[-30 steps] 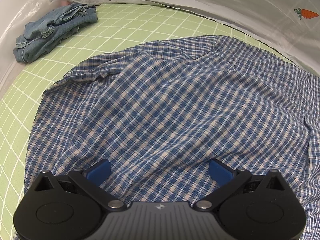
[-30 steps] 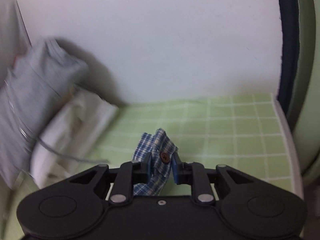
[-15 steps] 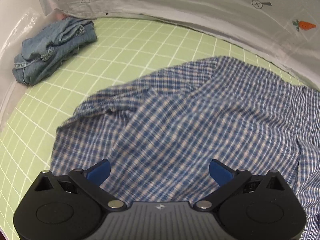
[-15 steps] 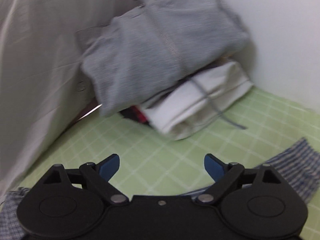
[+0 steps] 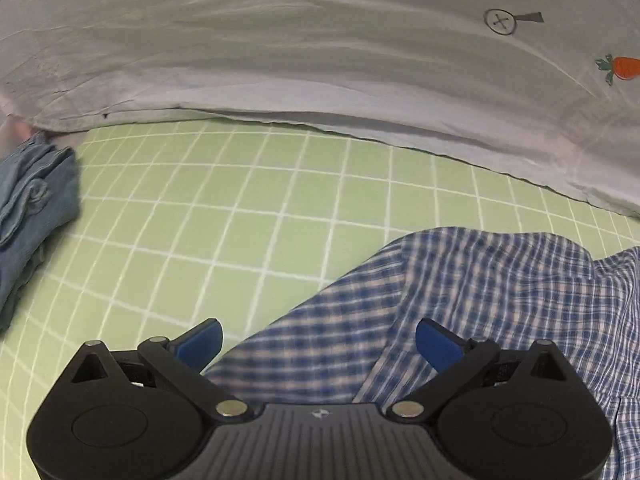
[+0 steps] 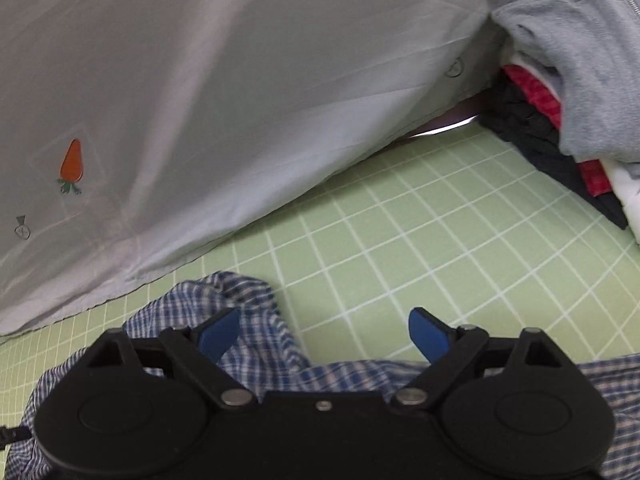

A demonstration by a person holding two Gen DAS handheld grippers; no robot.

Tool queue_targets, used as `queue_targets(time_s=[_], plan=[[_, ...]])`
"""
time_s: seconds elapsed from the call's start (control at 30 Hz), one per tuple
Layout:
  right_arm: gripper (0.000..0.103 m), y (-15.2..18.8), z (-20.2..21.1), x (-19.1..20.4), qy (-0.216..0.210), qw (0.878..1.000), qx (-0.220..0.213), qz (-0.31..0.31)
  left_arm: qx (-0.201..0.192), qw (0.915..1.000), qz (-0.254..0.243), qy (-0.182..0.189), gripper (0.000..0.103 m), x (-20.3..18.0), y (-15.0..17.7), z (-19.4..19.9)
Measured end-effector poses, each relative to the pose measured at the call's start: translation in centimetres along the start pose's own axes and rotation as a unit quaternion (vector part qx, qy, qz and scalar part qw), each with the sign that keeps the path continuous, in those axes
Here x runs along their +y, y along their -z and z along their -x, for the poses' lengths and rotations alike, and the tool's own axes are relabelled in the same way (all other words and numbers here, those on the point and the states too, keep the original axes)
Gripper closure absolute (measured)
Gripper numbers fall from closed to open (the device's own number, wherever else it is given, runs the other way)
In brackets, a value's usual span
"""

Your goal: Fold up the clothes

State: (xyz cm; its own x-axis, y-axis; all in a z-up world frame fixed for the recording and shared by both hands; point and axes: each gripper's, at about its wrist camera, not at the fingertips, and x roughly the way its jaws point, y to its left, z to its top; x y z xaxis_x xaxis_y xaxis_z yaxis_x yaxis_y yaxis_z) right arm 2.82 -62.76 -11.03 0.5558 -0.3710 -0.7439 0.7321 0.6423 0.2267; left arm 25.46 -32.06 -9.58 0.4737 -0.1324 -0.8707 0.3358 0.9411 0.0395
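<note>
A green mat with a white grid covers the worktop and carries all the things. Along its far edge hangs a pale sheet with a small carrot print; the same sheet fills the upper left of the right wrist view.

The blue checked shirt, the garment to fold, lies crumpled on the mat at the near side. In the left wrist view it takes the lower right part, and its edge runs under the left gripper. In the right wrist view the shirt lies bunched under the right gripper.

At the right far corner of the mat is a pile of clothes, with a grey garment on top and red, dark and white cloth below it. At the left edge lies a folded piece of denim.

The left gripper's blue pads are spread wide but are closing a little at this moment; the shirt is below them and they do not pinch it. The right gripper's pads are also spread wide apart, with nothing pinched.
</note>
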Motion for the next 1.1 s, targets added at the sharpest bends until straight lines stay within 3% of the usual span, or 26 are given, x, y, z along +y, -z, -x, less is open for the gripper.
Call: queue_targets(time_s=[0.13, 0.17, 0.2, 0.23, 0.27, 0.3, 0.33, 0.4, 0.53, 0.67, 0.87, 0.97, 1.03, 1.07, 1.1], plan=[[0.02, 0.7, -1.6, 0.8, 0.015, 0.999, 0.024, 0.021, -0.004, 0.9996, -0.017, 0.021, 0.019, -1.5, -0.9, -1.7], [0.022, 0.8, -2.0, 0.9, 0.02, 0.999, 0.029, 0.026, -0.012, 0.9994, -0.015, 0.027, 0.025, -1.7, -1.0, -1.7], [0.026, 0.8, -2.1, 0.9, 0.018, 0.999, 0.033, 0.025, -0.019, 0.9991, -0.021, 0.031, 0.037, -1.9, -1.1, -1.6], [0.038, 0.9, -2.2, 0.8, 0.017, 0.999, 0.033, 0.025, -0.026, 0.9987, -0.027, 0.036, 0.046, -2.2, -1.1, -1.4], [0.047, 0.9, -2.2, 0.7, 0.016, 0.999, 0.034, 0.025, -0.03, 0.9983, -0.03, 0.041, 0.065, -2.3, -1.1, -1.3], [0.068, 1.0, -2.2, 0.6, 0.015, 0.999, 0.034, 0.027, -0.033, 0.9979, -0.032, 0.046, 0.095, -2.4, -1.1, -1.1], [0.086, 1.0, -2.2, 0.7, 0.011, 0.999, 0.032, 0.032, -0.033, 0.9978, -0.026, 0.051, 0.098, -2.2, -1.0, -0.8], [0.1, 1.0, -1.4, 0.9, -0.003, 0.999, 0.022, 0.038, -0.034, 0.9974, -0.014, 0.062, 0.099, -1.9, -0.8, -0.1], [0.1, 1.0, 2.2, 0.3, -0.026, 0.999, -0.01, 0.044, -0.081, 0.9948, 0.01, 0.06, 0.099, -0.1, 1.6, 6.1], [0.1, 2.6, 7.2, -2.6, -0.057, 0.998, -0.018, 0.013, -0.069, 0.9929, 0.07, 0.067, 0.099, 2.3, 6.9, 11.2], [0.1, 9.9, 9.4, -6.0, -0.053, 0.996, 0.07, 0.01, 0.024, 0.9927, 0.103, 0.058, 0.098, 3.4, 16.8, 12.0], [0.099, 11.9, 10.0, -6.5, -0.055, 0.994, 0.096, 0.013, 0.046, 0.9907, 0.115, 0.056, 0.093, 3.6, 19.1, 12.5], [0.091, 11.8, 10.7, -6.3, -0.061, 0.994, 0.09, 0.018, 0.032, 0.9901, 0.123, 0.06, 0.089, 3.7, 19.0, 13.5], [0.084, 11.8, 11.1, -6.2, -0.065, 0.994, 0.087, 0.02, 0.023, 0.99, 0.125, 0.061, 0.082, 3.7, 18.8, 14.1], [0.068, 11.7, 11.4, -6.1, -0.069, 0.994, 0.083, 0.022, 0.011, 0.9902, 0.123, 0.064, 0.077, 3.6, 18.3, 14.6]])
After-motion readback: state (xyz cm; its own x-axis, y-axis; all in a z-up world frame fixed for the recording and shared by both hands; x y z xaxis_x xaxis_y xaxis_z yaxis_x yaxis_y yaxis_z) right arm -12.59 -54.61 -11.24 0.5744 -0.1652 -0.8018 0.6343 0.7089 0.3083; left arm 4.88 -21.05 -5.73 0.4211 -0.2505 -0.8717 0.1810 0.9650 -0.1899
